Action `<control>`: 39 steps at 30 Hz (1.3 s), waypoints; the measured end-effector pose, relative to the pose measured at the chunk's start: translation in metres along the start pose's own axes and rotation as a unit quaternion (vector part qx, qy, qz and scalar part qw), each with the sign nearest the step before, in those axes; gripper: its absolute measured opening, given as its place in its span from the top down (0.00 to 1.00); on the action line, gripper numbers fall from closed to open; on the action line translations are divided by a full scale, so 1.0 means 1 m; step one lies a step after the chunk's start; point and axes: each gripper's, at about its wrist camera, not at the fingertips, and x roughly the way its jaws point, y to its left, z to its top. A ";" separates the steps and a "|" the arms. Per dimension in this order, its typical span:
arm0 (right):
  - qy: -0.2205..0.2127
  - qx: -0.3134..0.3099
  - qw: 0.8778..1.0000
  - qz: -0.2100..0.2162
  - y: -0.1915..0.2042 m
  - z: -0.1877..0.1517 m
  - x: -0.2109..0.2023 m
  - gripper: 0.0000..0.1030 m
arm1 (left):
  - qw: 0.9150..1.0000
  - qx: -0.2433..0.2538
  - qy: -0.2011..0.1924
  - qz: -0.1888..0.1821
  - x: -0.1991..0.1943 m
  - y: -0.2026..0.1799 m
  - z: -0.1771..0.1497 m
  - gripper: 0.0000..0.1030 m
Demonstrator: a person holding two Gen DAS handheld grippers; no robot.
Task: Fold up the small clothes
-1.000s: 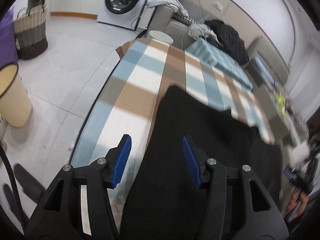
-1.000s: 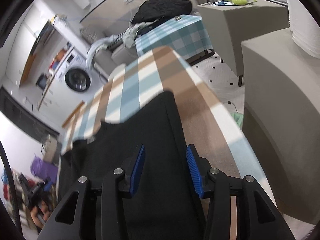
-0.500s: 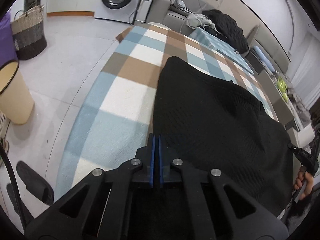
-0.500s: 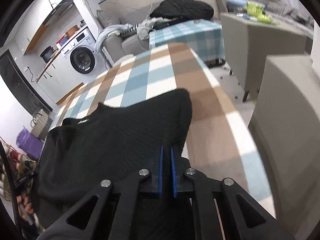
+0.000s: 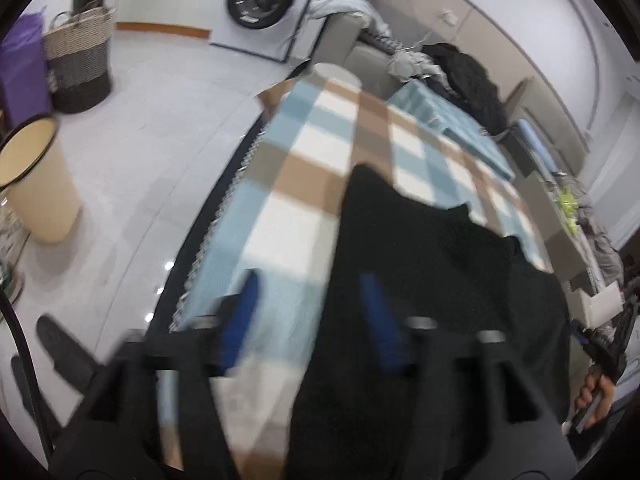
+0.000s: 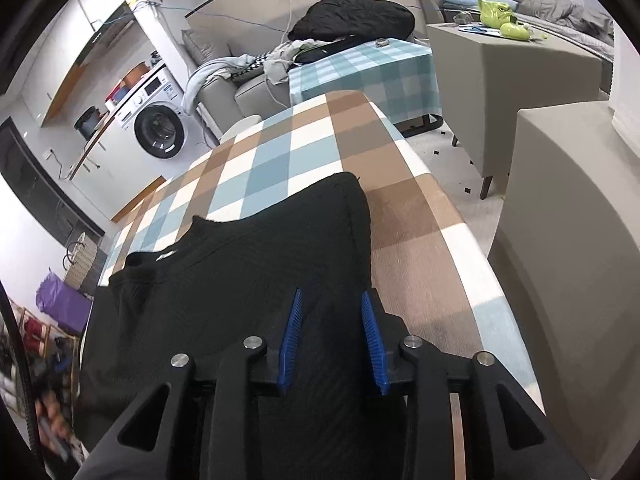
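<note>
- Laundry-room setup w/ a washing machine (image 6: pixel 161 136) at the back, sofa piled w/ clothes, and our table (image 6: pixel 416 216) under a checked blue/brown/white cloth running away from us.
- Black knit top (image 6: pixel 240 276) is lying flat on the table, near end towards us; the neckline w/ a small white tag shows on the left in the right wrist view, and its far corner sits about mid-table.
- Left gripper (image 5: pixel 310 312) is over the top's left edge: one finger over bare cloth, the other over the black knit. Jaws are opening, nothing pinched between them afaict (view's pretty blurry tbh).
- Right gripper (image 6: pixel 332 336) hangs over the top's right-hand edge, jaws also opening, knit under and between the pads but not squeezed.
- So imo we're at the let-go / re-grip stage: garment spread out, no fold visible yet.
- Next move prob needs both jaws to come down on the near hem or side edges, pinch just one layer, then lift and carry it towards the far end evenly so it doesn't skew.
- Edges: right table edge is close beside the top's right side w/ a strip of bare cloth between; left edge has a wider strip. Don't drag fabric off either side.
- Room: plenty of bare table beyond the top for folding forward. Grey armchair (image 6: pixel 568 240) sits near the right edge, a bin (image 5: pixel 36 184) and baskets on the floor left, well apart.
</note>
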 end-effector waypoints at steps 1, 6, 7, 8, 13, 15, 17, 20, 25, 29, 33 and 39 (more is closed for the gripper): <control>0.001 -0.002 1.000 0.000 0.000 -0.002 -0.004 0.67 | 1.000 0.001 0.001 -0.002 0.005 -0.004 0.007 0.42; 0.002 -0.007 1.000 0.001 0.003 -0.009 -0.012 0.63 | 0.999 0.028 0.035 0.003 0.052 -0.031 0.039 0.42; 0.000 -0.010 1.000 0.000 0.003 -0.011 -0.014 0.63 | 0.999 0.034 0.042 0.002 0.062 -0.036 0.043 0.42; -0.001 -0.012 1.000 -0.001 0.004 -0.012 -0.015 0.63 | 0.998 0.040 0.051 -0.003 0.071 -0.042 0.045 0.42; -0.001 -0.015 1.000 -0.006 0.004 -0.016 -0.017 0.63 | 0.997 0.058 0.043 -0.006 0.090 -0.058 0.044 0.94; -0.001 -0.013 1.000 -0.006 0.003 -0.017 -0.018 0.63 | 0.998 0.055 0.007 -0.004 0.077 -0.056 0.046 0.99; -0.003 -0.013 1.000 -0.008 0.001 -0.017 -0.018 0.63 | 0.999 0.044 -0.015 0.012 0.065 -0.049 0.048 1.00; -0.002 -0.013 1.000 -0.006 0.000 -0.017 -0.018 0.63 | 1.000 0.009 -0.017 0.013 0.065 -0.031 0.051 0.99; 0.009 -0.007 1.000 0.001 0.000 -0.020 -0.016 0.63 | 1.000 -0.005 0.009 0.029 0.077 -0.028 0.048 0.95; 0.019 -0.011 1.000 0.014 -0.002 -0.033 -0.025 0.60 | 1.000 -0.004 0.010 0.019 0.056 -0.025 0.037 0.64; 0.037 0.000 0.999 0.031 -0.014 -0.057 -0.036 0.60 | 1.000 0.008 -0.003 0.022 0.023 -0.021 0.013 0.54; 0.046 0.004 0.998 0.042 -0.017 -0.073 -0.033 0.59 | 0.999 0.018 0.006 0.030 -0.012 -0.011 -0.032 0.53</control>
